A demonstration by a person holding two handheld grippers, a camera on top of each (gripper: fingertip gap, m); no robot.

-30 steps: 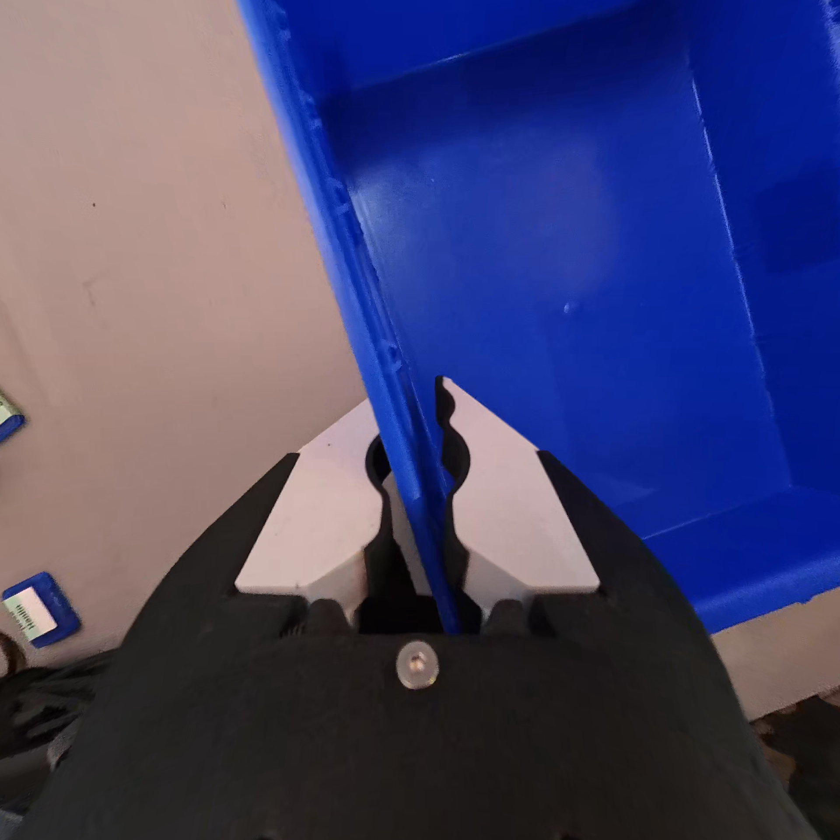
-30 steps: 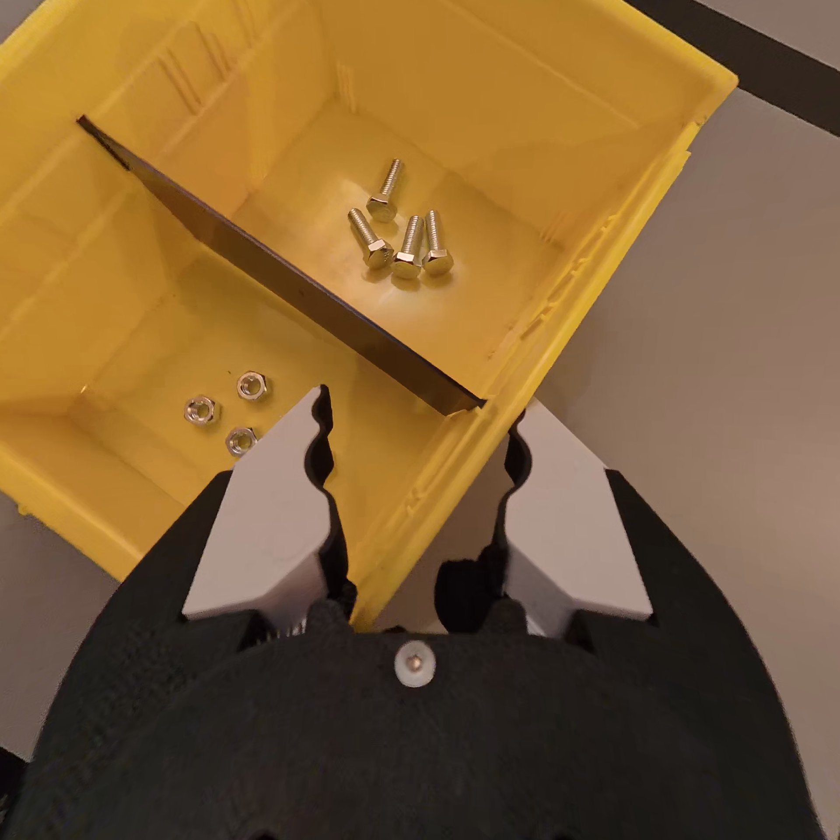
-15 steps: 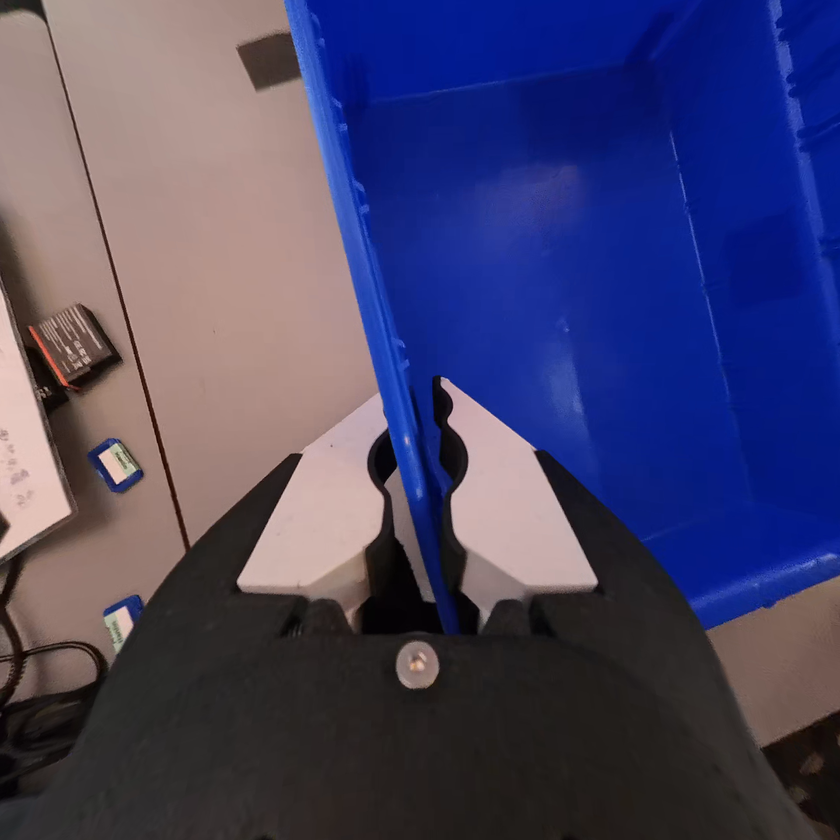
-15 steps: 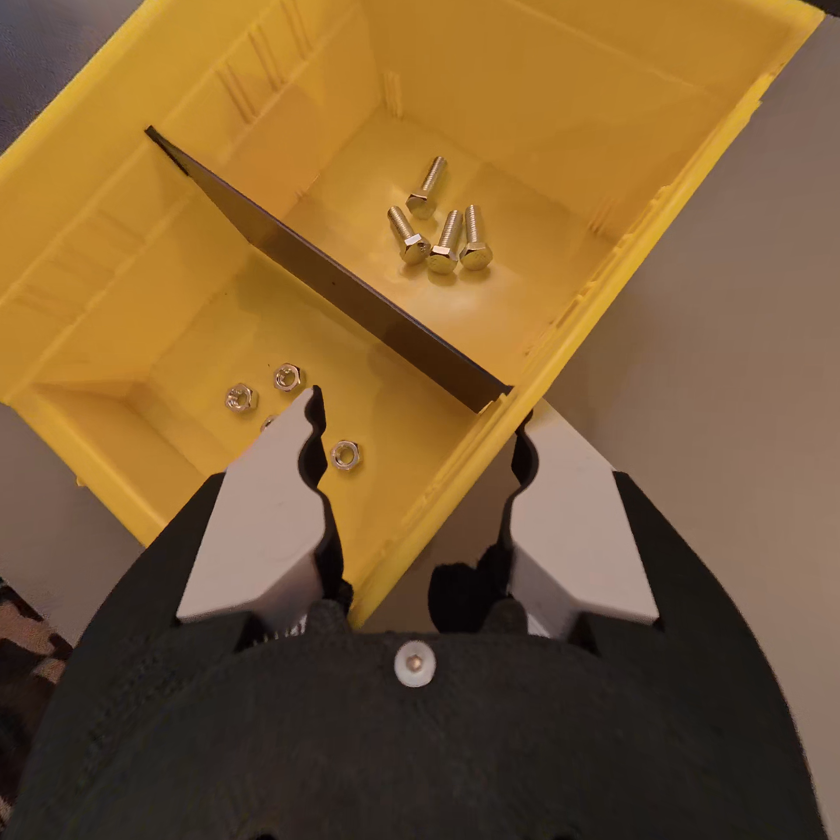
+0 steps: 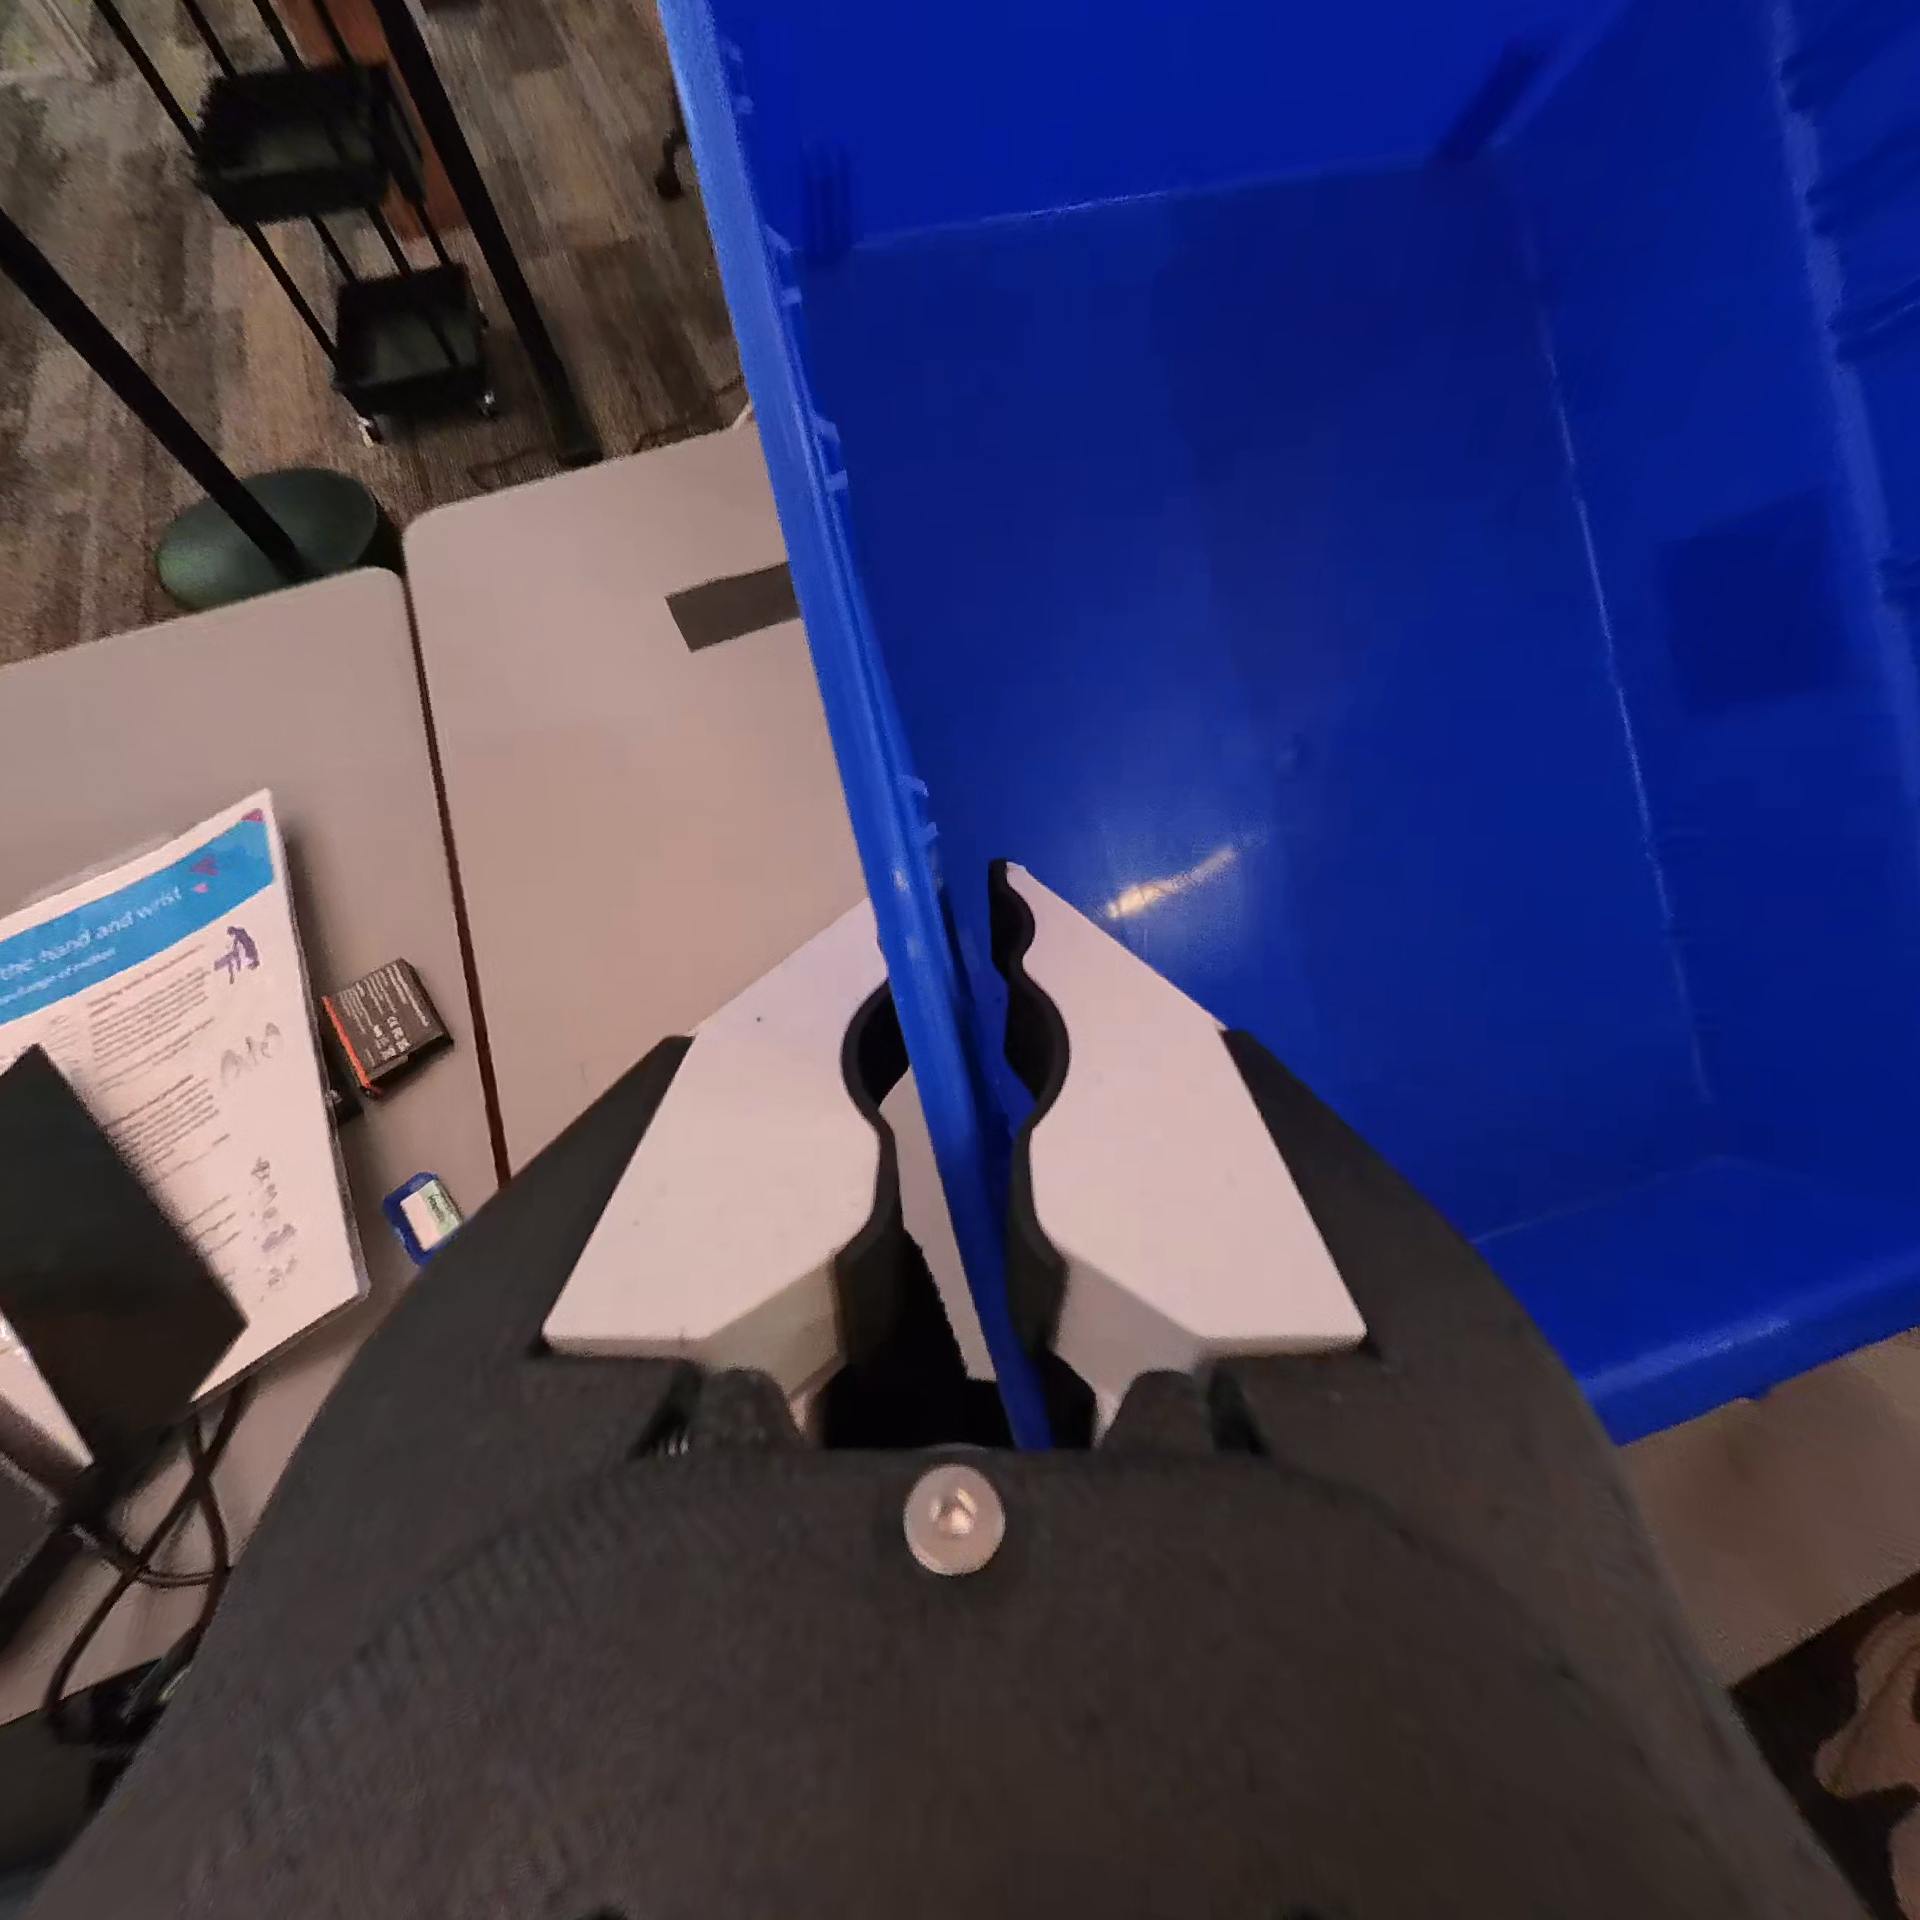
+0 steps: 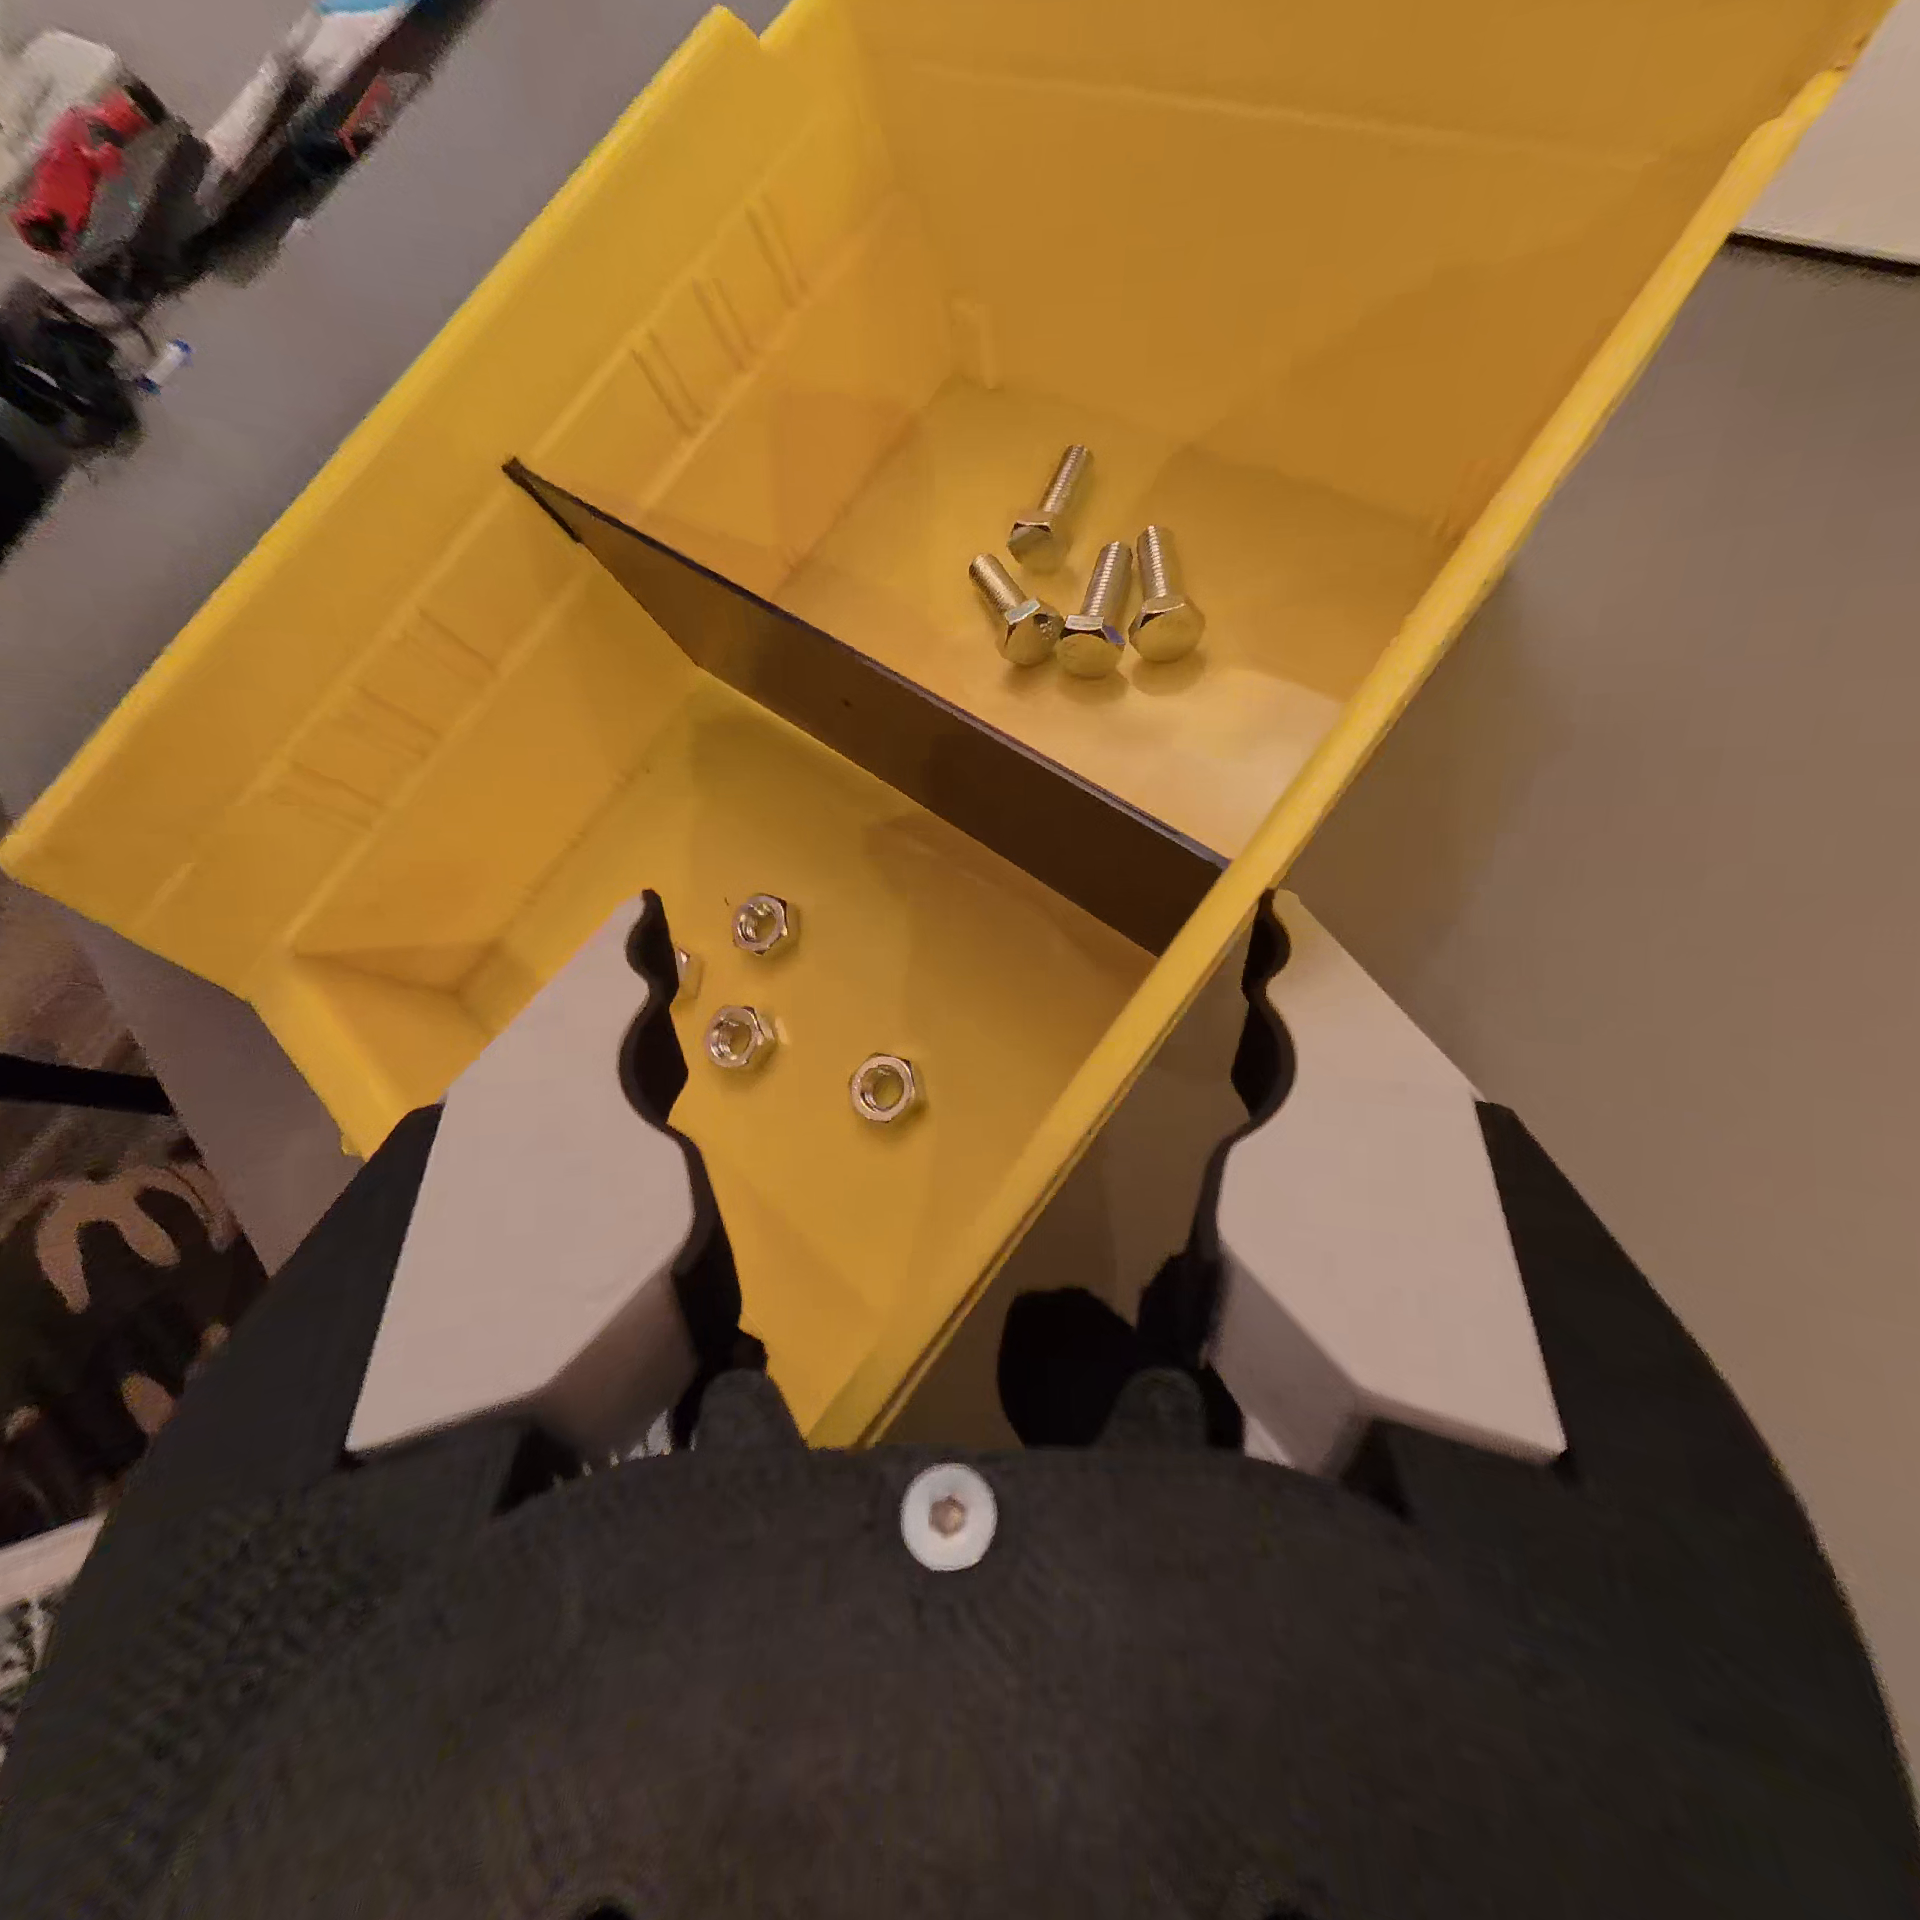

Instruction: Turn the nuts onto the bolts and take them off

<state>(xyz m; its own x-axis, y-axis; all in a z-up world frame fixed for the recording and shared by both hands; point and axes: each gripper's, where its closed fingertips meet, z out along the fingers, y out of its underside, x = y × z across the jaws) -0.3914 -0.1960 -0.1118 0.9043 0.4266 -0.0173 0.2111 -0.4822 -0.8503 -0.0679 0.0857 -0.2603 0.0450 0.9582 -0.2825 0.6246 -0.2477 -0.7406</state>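
The big blue bin (image 5: 1299, 644) fills the left view from 12 to 4 o'clock. The left gripper (image 5: 951, 1039) is squeezed tight on its side wall. The yellow bin (image 6: 499, 665) has a black divider (image 6: 894, 727) across it. The right gripper (image 6: 951, 997) is spread wide over the bin's side wall, not pinching it. Four bolts (image 6: 1091, 582) lie in the far part at 1 o'clock. The nuts (image 6: 764, 925) lie in the near part, at 11 o'clock from the gripper's screw.

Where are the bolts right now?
In the right wrist view, four bolts lie in the far compartment of the yellow bin, beyond the black divider; the nuts sit in the near one.
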